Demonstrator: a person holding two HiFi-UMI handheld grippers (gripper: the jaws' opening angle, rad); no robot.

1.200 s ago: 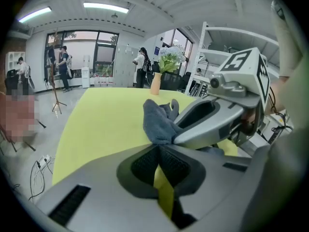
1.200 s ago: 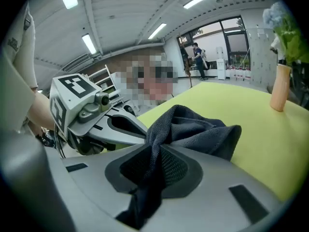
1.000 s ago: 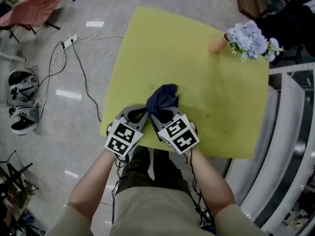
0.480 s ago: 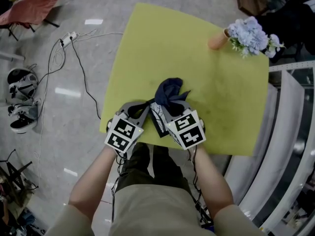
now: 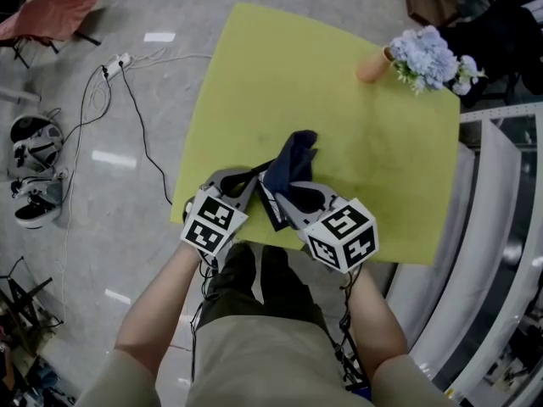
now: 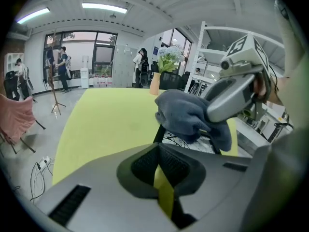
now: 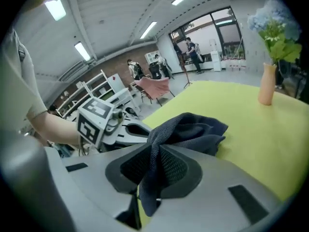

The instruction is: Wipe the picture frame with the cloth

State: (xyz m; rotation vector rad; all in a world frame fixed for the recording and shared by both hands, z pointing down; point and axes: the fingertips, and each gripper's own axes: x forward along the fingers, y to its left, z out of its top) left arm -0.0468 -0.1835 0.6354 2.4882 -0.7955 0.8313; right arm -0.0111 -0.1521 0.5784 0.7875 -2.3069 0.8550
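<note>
Cloth clamped in right gripper, draped over picture frame

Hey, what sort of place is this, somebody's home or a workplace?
Probably a lab or workshop, not a home: white metal shelving, ceiling strip lights, and a power strip on the floor.

Dark blue cloth, coarse-knit and crumpled, pinched by one fold between the jaws of the right gripper, bunched loosely over the upper edge of the picture frame. Thin black frame around a white picture with black splatter lines, tilted up on edge over the near side of the yellow table, one corner at the tips of the left gripper.
</note>
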